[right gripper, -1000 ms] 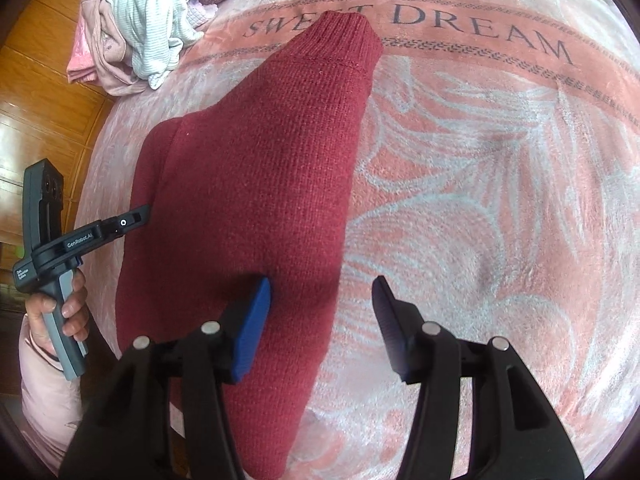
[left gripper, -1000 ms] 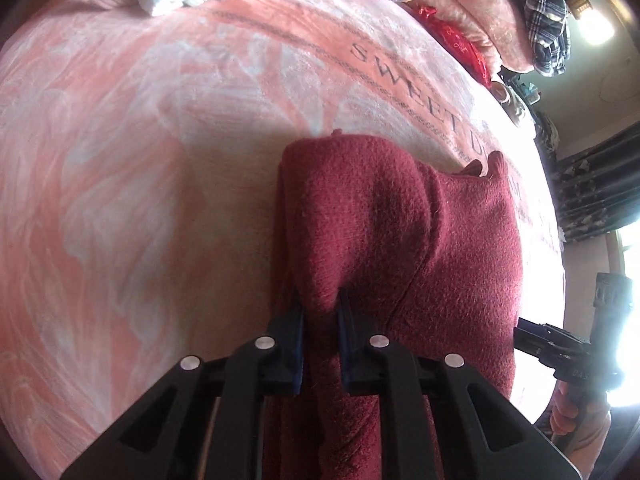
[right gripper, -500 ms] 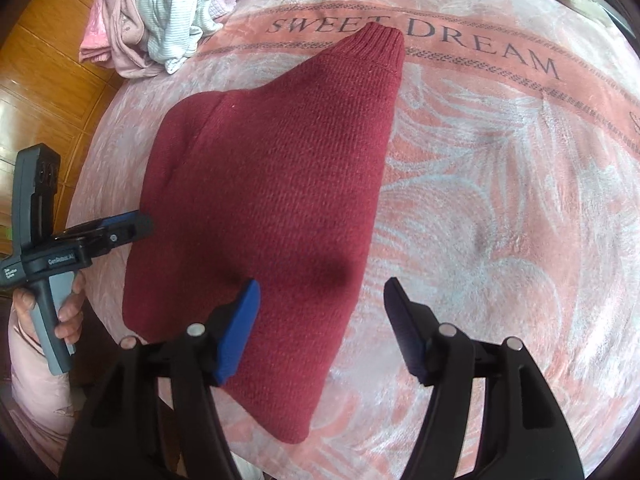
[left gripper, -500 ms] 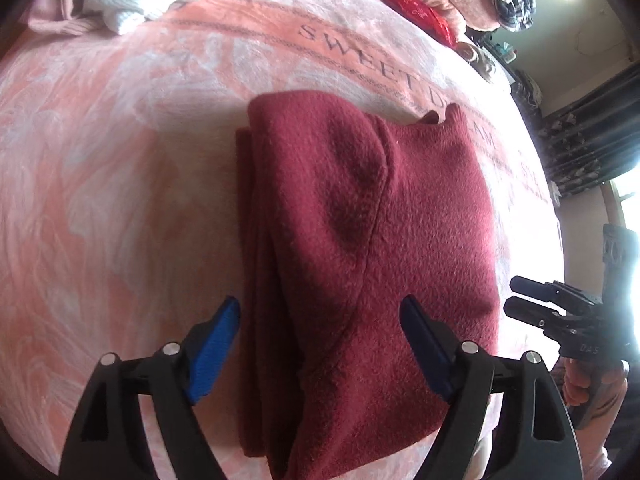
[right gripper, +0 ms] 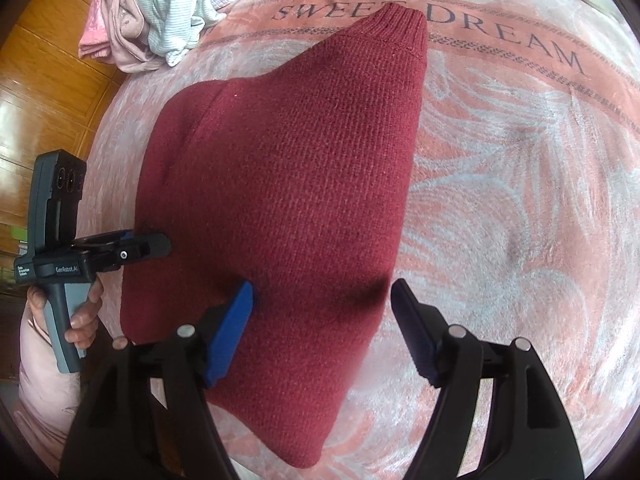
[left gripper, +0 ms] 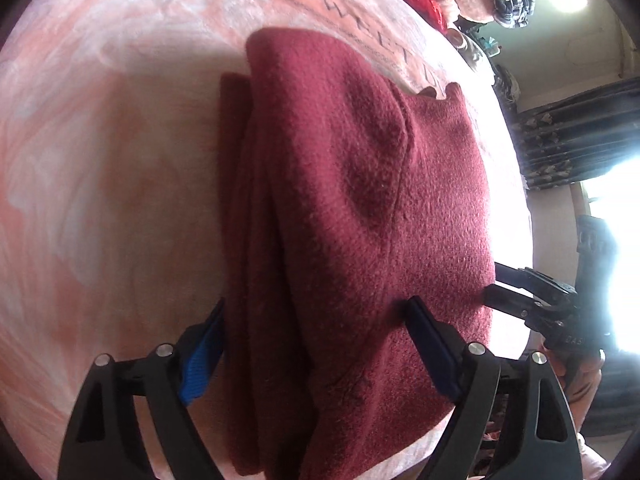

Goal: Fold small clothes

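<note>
The left gripper (left gripper: 316, 340) hangs with its jaws spread wide, straddling the near end of the dark red knitted sweater (left gripper: 360, 208), which lies folded lengthwise on the pink plush "SWEET DREAM" blanket (right gripper: 520, 160). The right gripper (right gripper: 322, 320) is likewise spread above the sweater's right edge, gripping nothing. Both seem placed to take the near end for a crosswise fold.

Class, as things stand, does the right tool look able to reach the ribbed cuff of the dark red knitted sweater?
Probably yes: the right tool is open, and nothing lies between it and the ribbed cuff.
</note>
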`<state>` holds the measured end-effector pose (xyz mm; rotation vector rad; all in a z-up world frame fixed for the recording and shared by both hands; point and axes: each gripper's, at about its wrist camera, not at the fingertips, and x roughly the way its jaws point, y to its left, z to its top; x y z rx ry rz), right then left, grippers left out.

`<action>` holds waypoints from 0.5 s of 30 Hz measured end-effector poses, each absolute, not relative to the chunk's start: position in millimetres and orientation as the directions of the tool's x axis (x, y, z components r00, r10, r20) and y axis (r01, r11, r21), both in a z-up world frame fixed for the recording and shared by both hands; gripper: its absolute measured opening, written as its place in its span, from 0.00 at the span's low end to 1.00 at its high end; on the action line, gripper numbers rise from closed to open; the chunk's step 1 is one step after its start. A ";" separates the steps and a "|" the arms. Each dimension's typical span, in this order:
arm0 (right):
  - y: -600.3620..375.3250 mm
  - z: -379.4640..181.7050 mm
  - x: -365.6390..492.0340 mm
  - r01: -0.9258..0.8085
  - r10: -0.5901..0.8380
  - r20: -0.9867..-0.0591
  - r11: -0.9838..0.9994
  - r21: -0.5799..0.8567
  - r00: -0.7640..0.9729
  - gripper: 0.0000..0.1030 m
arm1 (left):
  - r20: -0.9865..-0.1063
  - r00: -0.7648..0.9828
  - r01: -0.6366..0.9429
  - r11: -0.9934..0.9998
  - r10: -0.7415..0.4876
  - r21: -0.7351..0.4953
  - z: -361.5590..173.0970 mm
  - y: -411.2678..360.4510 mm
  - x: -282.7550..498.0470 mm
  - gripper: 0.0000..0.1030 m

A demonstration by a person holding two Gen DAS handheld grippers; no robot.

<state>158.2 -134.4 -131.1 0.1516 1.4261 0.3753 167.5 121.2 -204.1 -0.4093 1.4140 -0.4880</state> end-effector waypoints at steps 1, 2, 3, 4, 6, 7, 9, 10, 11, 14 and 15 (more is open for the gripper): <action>-133.4 -132.6 158.4 -0.164 0.336 -0.937 0.934 0.318 0.098 0.70 | -0.833 0.078 0.081 0.836 -0.548 -0.543 -206.9 117.3 169.6 0.85; -132.1 -134.4 158.8 -0.167 0.330 -0.939 0.935 0.311 0.099 0.71 | -0.837 0.076 0.086 0.839 -0.543 -0.537 -208.5 114.4 171.6 0.87; -131.4 -136.5 159.2 -0.169 0.326 -0.940 0.937 0.307 0.098 0.72 | -0.836 0.073 0.091 0.838 -0.544 -0.538 -210.6 112.4 173.9 0.89; -130.2 -138.8 160.1 -0.170 0.322 -0.942 0.938 0.303 0.095 0.72 | -0.833 0.069 0.089 0.836 -0.548 -0.542 -212.2 111.3 175.5 0.90; -128.4 -142.4 161.1 -0.169 0.312 -0.945 0.941 0.294 0.094 0.74 | -0.830 0.070 0.082 0.833 -0.553 -0.548 -213.3 109.0 177.9 0.90; -127.8 -143.9 161.2 -0.166 0.306 -0.947 0.943 0.288 0.096 0.74 | -0.835 0.072 0.089 0.838 -0.545 -0.539 -212.7 106.1 177.9 0.90; -126.4 -147.3 160.7 -0.158 0.295 -0.950 0.948 0.277 0.101 0.74 | -0.854 0.080 0.112 0.856 -0.514 -0.505 -210.4 99.6 177.2 0.89; -125.2 -149.3 160.5 -0.156 0.289 -0.952 0.950 0.271 0.105 0.74 | -0.863 0.090 0.126 0.865 -0.498 -0.486 -208.9 96.2 176.3 0.86; -123.7 -151.0 160.3 -0.159 0.284 -0.953 0.951 0.265 0.109 0.74 | -0.868 0.095 0.132 0.871 -0.487 -0.474 -207.6 93.4 175.9 0.83; -120.3 -152.6 159.9 -0.172 0.266 -0.956 0.954 0.244 0.123 0.72 | -0.878 0.107 0.146 0.881 -0.466 -0.450 -206.2 87.1 174.6 0.77; -120.0 -152.5 159.9 -0.175 0.266 -0.956 0.954 0.243 0.125 0.72 | -0.879 0.111 0.149 0.883 -0.463 -0.446 -205.7 85.8 174.1 0.76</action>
